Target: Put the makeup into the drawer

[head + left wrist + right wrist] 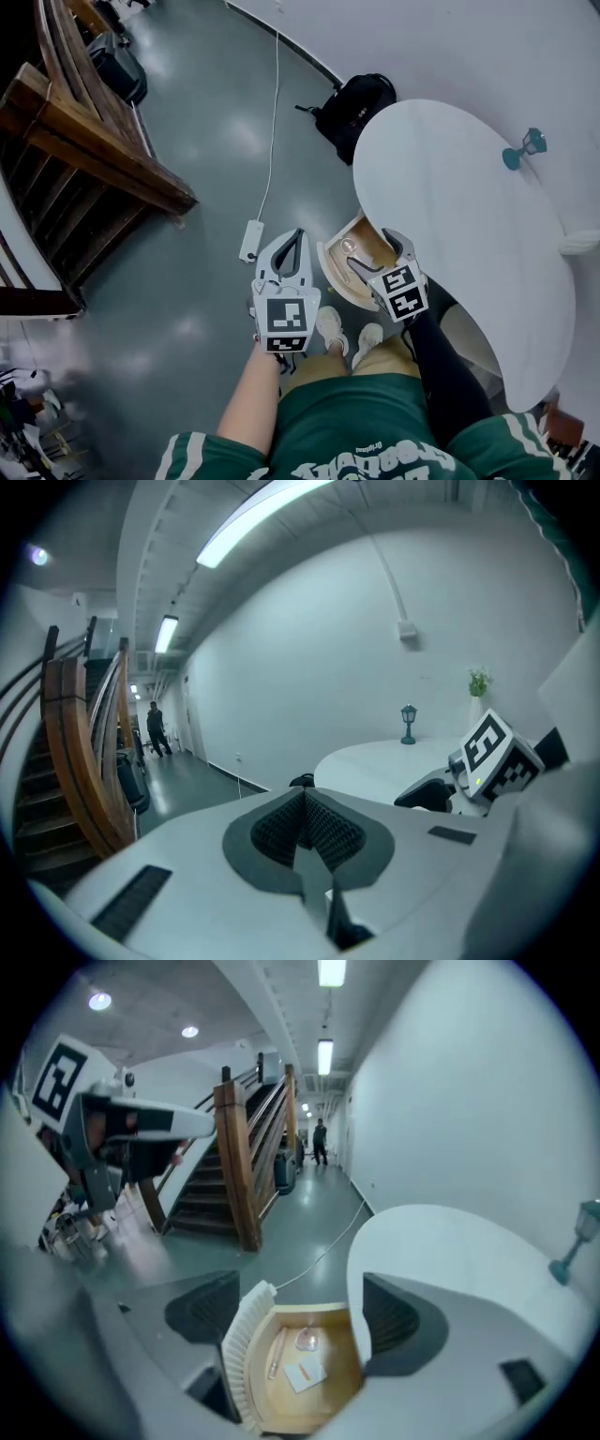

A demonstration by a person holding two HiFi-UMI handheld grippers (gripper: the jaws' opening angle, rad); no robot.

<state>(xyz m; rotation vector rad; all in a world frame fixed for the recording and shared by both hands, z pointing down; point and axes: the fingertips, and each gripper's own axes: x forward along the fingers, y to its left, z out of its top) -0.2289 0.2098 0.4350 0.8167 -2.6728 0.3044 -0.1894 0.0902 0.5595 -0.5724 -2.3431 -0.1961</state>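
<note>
Head view first: both grippers are held out low above the grey floor. The left gripper hangs over bare floor, just left of the open drawer. The right gripper is right above that drawer, at the edge of the round white table. A small round piece of the makeup shows on the drawer's wooden bottom, under the right gripper. On the floor there's a power strip beside the left gripper, a black backpack further off against the table, and a wooden staircase well to the left. A teal lamp stands on the table's far side.

Left gripper view: the ribbed pads are pressed together with nothing between them. Beyond them are the table, the lamp and the other gripper's marker cube.

Right gripper view: the jaws stand wide apart and empty, and the drawer sits squarely in the gap below, its ribbed white front towards the left jaw. The makeup lies inside it: a pinkish round compact, a slim stick and a white packet. The table edge overhangs the drawer's right side. A cable runs off across the floor towards the stairs.
</note>
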